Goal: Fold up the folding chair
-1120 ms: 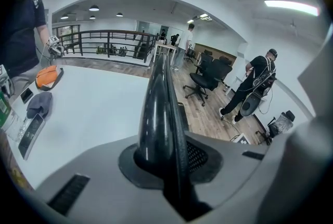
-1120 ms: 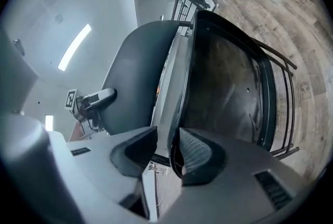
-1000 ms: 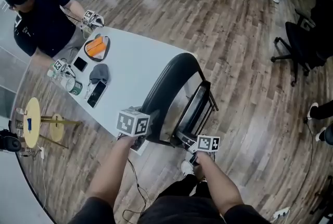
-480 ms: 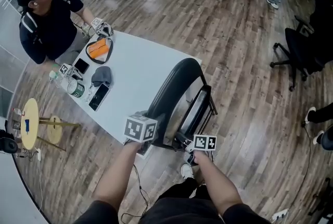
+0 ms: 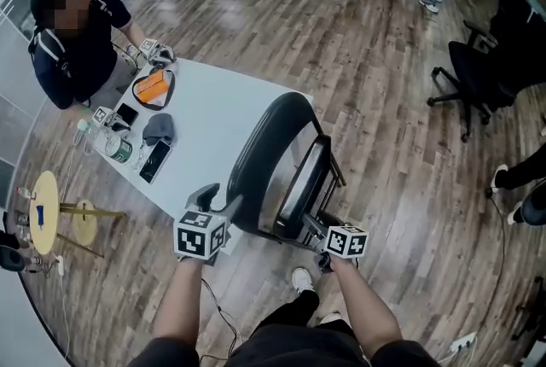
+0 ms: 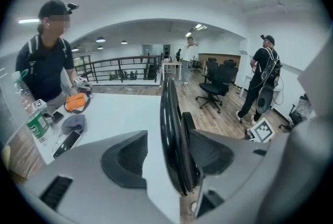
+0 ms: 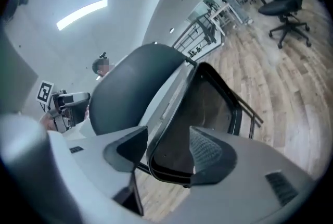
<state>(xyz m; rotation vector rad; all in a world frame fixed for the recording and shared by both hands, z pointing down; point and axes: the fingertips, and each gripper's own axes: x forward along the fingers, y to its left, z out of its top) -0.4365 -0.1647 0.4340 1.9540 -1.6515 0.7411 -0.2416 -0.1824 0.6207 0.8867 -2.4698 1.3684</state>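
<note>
The black folding chair [image 5: 271,154] stands by the white table, its seat [image 5: 307,184] swung up close to the backrest. My left gripper [image 5: 217,200] is at the backrest's lower left rim. In the left gripper view the thin backrest edge [image 6: 171,134] runs between the jaws of the left gripper [image 6: 169,158], which are opening, with a gap at the left pad. My right gripper [image 5: 314,230] is at the seat's near corner. In the right gripper view the seat's rim [image 7: 171,165] lies between the jaws of the right gripper [image 7: 167,152], also opening.
The white table [image 5: 213,109] carries an orange pouch [image 5: 153,86], a grey cap, a phone and a bottle. A person [image 5: 72,41] stands at its far left corner. An office chair [image 5: 478,71] is at the right, a yellow side table [image 5: 47,207] at the left. My shoe [image 5: 302,278] is under the chair.
Both grippers' jaws have spread from a tight hold on the chair. The left gripper has drawn back and to the left off the backrest rim; the right one has rolled.
</note>
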